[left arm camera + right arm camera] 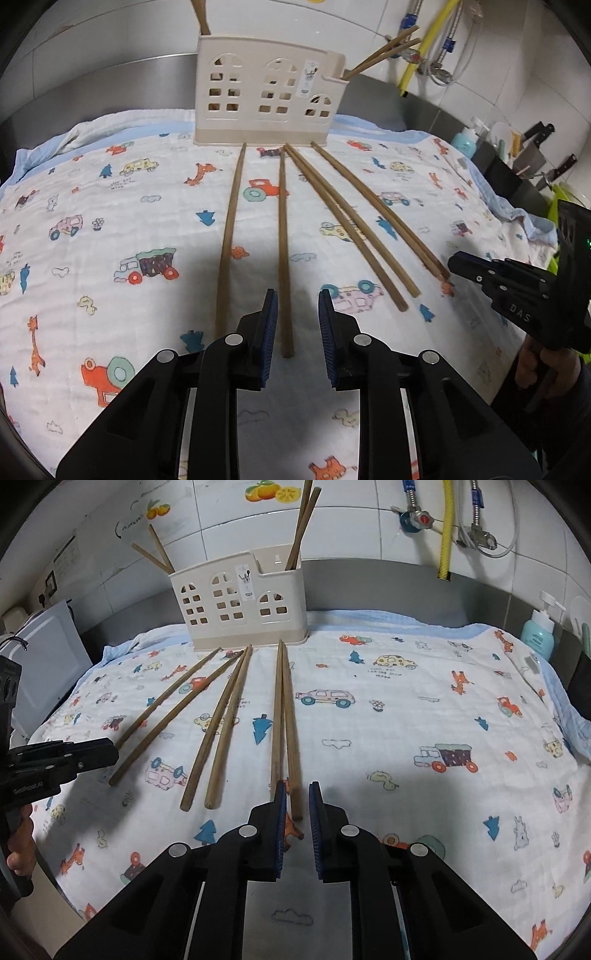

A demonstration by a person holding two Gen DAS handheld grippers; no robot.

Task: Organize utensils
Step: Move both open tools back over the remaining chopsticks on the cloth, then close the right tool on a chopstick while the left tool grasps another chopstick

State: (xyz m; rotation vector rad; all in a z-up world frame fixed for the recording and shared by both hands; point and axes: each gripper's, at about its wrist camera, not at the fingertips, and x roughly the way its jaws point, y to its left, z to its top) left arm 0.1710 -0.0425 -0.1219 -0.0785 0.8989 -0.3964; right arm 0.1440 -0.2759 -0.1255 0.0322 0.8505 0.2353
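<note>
While chopsticks (282, 716) lie loose, soap bottle (538, 633) stands apart.

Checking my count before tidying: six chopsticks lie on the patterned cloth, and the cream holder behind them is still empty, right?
Not quite: the cream holder is not empty. The right wrist view shows chopsticks standing in it at both ends. Six chopsticks do lie on the patterned cloth.
</note>
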